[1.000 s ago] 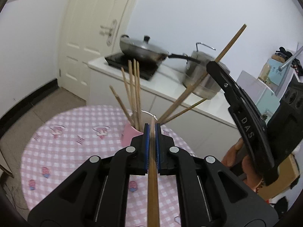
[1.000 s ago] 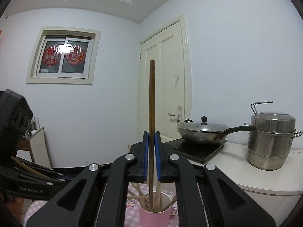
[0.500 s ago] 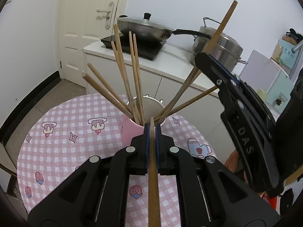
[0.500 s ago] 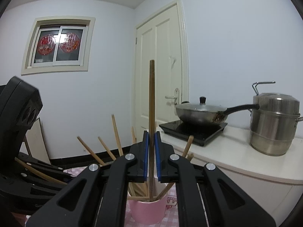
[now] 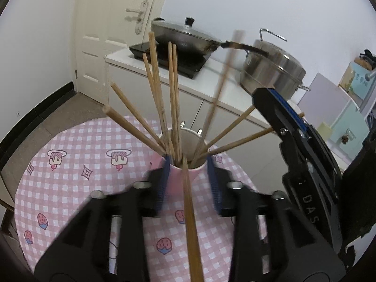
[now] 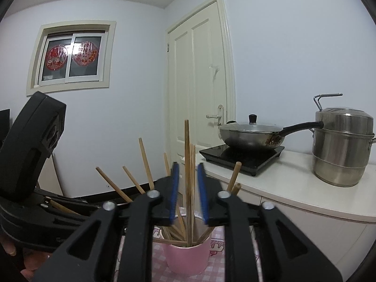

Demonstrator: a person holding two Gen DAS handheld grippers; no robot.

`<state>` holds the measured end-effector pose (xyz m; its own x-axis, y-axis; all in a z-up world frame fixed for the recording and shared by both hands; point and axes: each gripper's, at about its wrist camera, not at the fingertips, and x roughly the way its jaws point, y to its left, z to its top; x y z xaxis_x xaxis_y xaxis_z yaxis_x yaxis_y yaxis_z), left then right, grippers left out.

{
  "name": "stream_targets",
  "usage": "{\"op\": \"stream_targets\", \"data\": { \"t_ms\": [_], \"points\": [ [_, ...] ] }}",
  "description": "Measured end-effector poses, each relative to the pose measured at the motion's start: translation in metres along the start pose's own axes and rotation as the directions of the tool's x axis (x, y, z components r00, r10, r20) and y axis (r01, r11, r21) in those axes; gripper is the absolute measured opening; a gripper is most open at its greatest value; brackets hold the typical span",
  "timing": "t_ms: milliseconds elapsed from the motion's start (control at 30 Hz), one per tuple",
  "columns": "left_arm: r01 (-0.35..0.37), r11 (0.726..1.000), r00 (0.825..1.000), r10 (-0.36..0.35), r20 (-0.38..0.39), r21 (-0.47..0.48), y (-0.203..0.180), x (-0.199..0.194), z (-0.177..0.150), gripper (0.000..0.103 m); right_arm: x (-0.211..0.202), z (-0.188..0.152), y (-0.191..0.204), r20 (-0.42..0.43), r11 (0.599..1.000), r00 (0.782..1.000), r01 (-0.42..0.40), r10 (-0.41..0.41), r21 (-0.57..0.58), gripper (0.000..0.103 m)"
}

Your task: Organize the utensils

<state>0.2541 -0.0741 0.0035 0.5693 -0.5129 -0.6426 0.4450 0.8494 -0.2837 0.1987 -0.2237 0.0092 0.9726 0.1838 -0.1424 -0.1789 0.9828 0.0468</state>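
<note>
Both grippers are parked right over the pink cup [image 6: 188, 256], and both have their fingers spread apart with nothing clamped. The left gripper [image 5: 188, 178] has its blue pads [image 5: 164, 176] out wide on either side of the cup's rim, and one chopstick [image 5: 191, 223] runs loose down the gap between them, its far tip poking into the cup's mouth. It isn't touching either pad as far as the left wrist view shows.

The right gripper [image 6: 188, 192] is released too. In its own view an upright chopstick [image 6: 186, 164] stands between the pads with clear space on both sides, its lower end down inside the cup. It looks a bit blurred.

The cup is stuffed with a fan of other chopsticks [image 5: 162, 98] leaning out in all directions. It sits on a round table with a pink checkered cloth [image 5: 77, 164] printed with little cartoon desserts.

Behind the cup there's a white counter [image 6: 293, 188] holding a black induction hob [image 6: 242, 157] with a lidded wok [image 6: 251, 134] on it, and a tall steel steamer pot [image 6: 340, 145] just beside that. A cream door [image 6: 197, 80] is further back, left of the counter, with a window [image 6: 70, 54] on the wall left of the door.
</note>
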Motion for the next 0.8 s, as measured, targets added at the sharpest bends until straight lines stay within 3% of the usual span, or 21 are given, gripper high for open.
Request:
{"op": "stream_targets", "data": {
  "t_ms": [467,800],
  "points": [
    [0.029,0.999,0.998,-0.027,0.060,-0.040,0.001,-0.023,0.005,0.051,-0.020,-0.018,-0.004,-0.040,0.998,0.998,-0.042,0.044,0.047,0.024],
    [0.027,0.997,0.995,-0.020,0.095,-0.072,-0.001,-0.033,0.009,0.051,-0.007,-0.057,0.033,-0.190,0.988,0.970,-0.151,0.152,0.018,0.024]
  ]
}}
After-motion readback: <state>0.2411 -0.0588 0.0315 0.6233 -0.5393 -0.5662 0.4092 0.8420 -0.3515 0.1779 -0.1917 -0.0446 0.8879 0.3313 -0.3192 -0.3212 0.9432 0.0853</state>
